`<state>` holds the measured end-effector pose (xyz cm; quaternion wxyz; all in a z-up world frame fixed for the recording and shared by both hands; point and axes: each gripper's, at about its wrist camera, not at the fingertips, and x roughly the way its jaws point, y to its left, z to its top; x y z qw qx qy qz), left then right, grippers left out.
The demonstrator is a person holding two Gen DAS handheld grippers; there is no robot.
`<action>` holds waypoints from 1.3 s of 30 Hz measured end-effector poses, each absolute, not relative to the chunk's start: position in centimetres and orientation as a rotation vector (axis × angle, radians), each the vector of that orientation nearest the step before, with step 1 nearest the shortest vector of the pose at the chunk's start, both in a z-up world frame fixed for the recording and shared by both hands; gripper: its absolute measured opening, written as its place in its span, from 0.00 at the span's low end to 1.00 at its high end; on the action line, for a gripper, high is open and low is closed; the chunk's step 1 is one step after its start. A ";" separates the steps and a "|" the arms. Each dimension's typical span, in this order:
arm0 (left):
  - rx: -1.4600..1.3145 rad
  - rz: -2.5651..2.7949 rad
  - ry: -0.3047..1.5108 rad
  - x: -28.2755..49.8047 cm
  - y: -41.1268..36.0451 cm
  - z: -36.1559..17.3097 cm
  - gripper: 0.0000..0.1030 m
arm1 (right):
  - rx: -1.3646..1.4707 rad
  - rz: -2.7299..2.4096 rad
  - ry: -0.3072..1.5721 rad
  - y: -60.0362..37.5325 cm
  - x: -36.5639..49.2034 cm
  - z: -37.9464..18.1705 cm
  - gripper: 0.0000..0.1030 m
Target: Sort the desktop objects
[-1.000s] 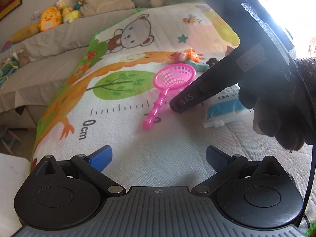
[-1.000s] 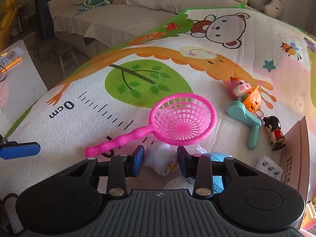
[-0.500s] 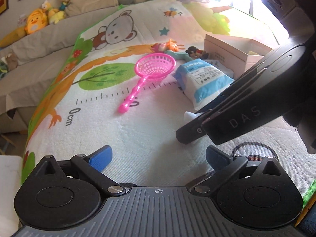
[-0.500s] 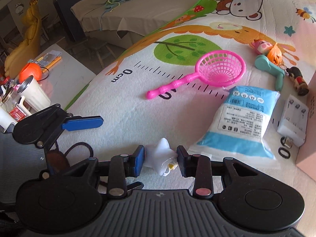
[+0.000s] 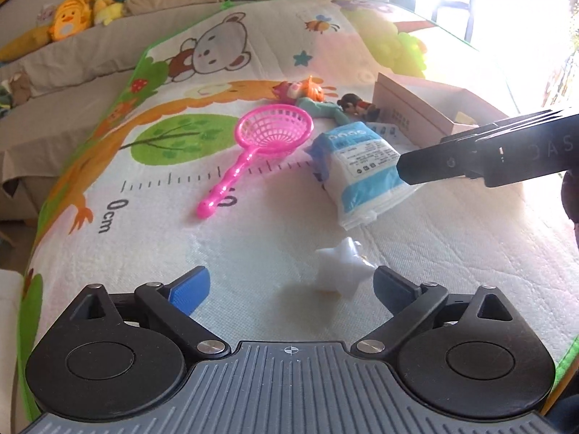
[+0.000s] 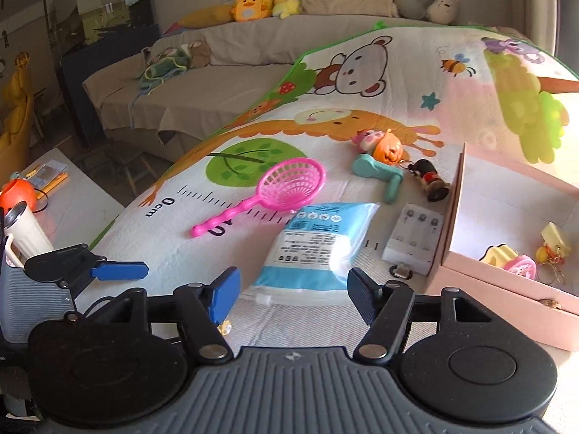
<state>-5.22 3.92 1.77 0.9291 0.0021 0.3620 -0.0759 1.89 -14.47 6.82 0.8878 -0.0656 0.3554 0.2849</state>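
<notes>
Sorting barely begun: few trinkets lying in pink box (image 6: 506, 278); white star (image 5: 343, 267), pink net (image 5: 267, 137), blue-white packet (image 5: 362, 170) awaiting; right gripper (image 6: 293, 289) having just opened, left gripper (image 5: 289, 285) having just narrowed, both gaping, empty.

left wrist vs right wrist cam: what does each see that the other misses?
Left wrist only: white star toy on the mat between the open left gripper fingers.

Right wrist only: inside of the pink box, white battery holder, side table with an orange ball.

Both: pink toy net, blue-and-white packet, and the open right gripper, nothing between its jaws.
</notes>
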 end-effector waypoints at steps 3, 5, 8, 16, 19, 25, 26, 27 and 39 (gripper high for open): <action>-0.001 -0.181 0.756 -4.7 3.0 1.9 0.81 | -0.113 0.556 0.743 -15.0 2.6 6.3 0.66; 0.003 -0.195 0.753 -4.6 2.4 1.9 0.81 | -0.103 0.540 0.742 -15.3 2.8 6.1 0.67; 0.015 -0.215 0.751 -4.6 1.6 1.8 0.82 | -0.104 0.522 0.732 -15.8 2.8 5.9 0.70; 0.116 -0.057 0.712 -4.7 3.2 1.4 0.86 | -0.142 0.483 0.728 -16.4 2.1 4.9 0.73; 0.114 -0.035 0.713 -4.8 4.4 1.6 0.86 | -0.150 0.485 0.725 -15.9 2.2 4.7 0.76; 0.048 -0.144 0.724 -4.8 3.8 1.6 0.85 | -0.146 0.492 0.694 -13.3 4.7 5.0 0.86; 0.052 -0.160 0.727 -4.5 3.4 1.5 0.84 | -0.150 0.491 0.701 -12.7 5.4 4.9 0.86; 0.065 -0.169 0.730 -4.2 2.9 1.3 0.83 | -0.154 0.489 0.709 -12.2 6.3 4.6 0.86; 0.063 -0.181 0.693 -3.4 2.5 0.9 0.40 | -0.239 0.515 0.807 -9.6 8.4 3.1 0.61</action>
